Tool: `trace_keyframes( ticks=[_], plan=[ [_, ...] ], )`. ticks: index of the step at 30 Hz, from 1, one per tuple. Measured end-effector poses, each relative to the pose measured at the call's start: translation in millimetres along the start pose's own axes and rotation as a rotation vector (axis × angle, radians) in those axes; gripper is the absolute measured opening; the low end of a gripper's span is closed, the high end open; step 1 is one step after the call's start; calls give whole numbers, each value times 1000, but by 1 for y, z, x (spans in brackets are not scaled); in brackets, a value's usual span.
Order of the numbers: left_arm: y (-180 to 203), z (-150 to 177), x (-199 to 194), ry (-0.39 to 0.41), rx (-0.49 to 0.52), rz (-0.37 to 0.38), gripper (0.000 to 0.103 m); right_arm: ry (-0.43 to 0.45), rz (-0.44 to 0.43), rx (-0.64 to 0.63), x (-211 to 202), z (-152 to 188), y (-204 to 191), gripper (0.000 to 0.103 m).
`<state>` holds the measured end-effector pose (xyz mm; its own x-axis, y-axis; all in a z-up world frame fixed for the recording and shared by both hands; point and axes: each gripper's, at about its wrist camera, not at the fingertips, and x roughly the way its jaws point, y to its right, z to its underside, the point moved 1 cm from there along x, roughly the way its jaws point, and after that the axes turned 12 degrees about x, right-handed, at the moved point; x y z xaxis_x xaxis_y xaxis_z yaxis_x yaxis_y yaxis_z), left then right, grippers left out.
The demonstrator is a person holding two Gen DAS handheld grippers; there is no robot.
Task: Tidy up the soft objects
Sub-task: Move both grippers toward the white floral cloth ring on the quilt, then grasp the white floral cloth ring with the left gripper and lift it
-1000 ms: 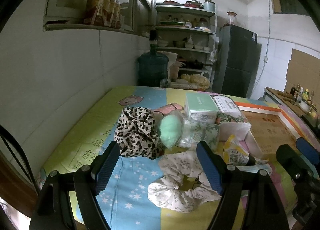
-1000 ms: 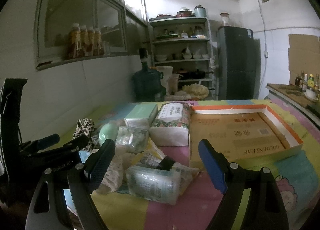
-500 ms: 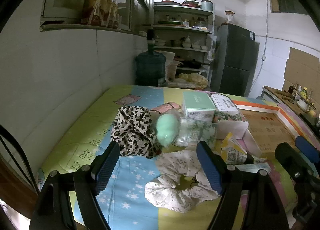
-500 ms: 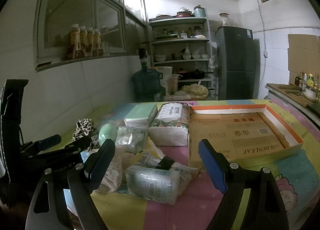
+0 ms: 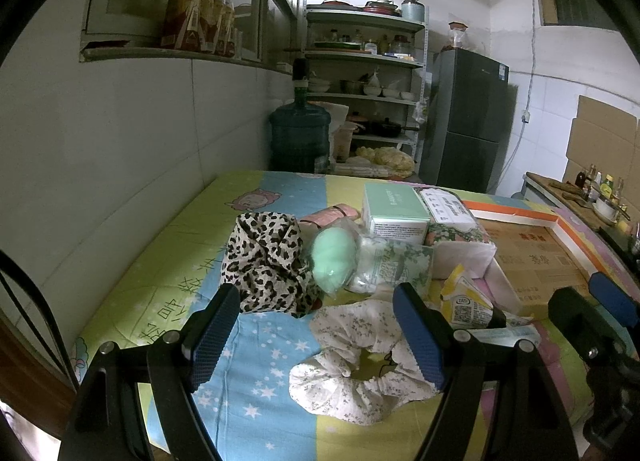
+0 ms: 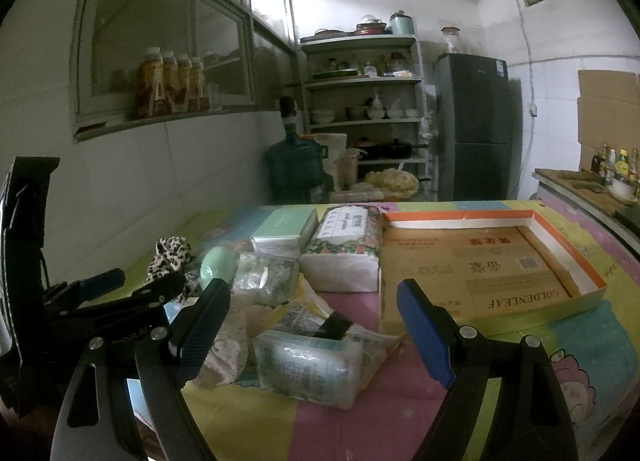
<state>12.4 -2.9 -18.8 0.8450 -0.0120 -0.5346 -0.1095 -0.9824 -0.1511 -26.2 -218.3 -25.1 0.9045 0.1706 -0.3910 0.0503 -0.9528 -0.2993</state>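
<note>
A patterned sheet [image 5: 256, 381] covers the table. On its right side lies a shallow cardboard tray [image 6: 492, 261], empty, with a floral tissue pack [image 6: 344, 249] touching its left wall and a mint box [image 6: 282, 227] beside that. The left gripper [image 5: 316, 337] hangs wide open and empty over a white floral scrunchie [image 5: 344, 373]; a leopard scrunchie [image 5: 266, 261] and a bagged green puff [image 5: 334, 259] lie just beyond. Only the right view shows a clear wrapped packet [image 6: 308, 367] between the right gripper [image 6: 310, 333] fingers, spread apart, gripping nothing.
</note>
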Motion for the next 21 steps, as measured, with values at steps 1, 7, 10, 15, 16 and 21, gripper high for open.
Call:
trace_keyframes(
  ticks=[1, 7, 10, 15, 16, 21],
  plan=[
    [0, 0, 0, 0, 0, -1, 79, 1, 0, 1, 0, 0, 0, 87],
    [0, 0, 1, 0, -1, 0, 79, 1, 1, -1, 0, 0, -1, 87],
    [1, 0, 1, -1, 0, 2, 79, 0, -3, -7, 1, 1, -2, 87],
    [3, 0, 2, -1, 0, 1, 79, -1, -3, -7, 2, 1, -3, 87],
    [3, 0, 2, -1, -1, 1, 79, -2, -5, -8, 2, 2, -4, 87],
    [6, 3, 4, 1, -7, 17, 79, -13, -18, -14, 2, 8, -3, 87]
  ],
)
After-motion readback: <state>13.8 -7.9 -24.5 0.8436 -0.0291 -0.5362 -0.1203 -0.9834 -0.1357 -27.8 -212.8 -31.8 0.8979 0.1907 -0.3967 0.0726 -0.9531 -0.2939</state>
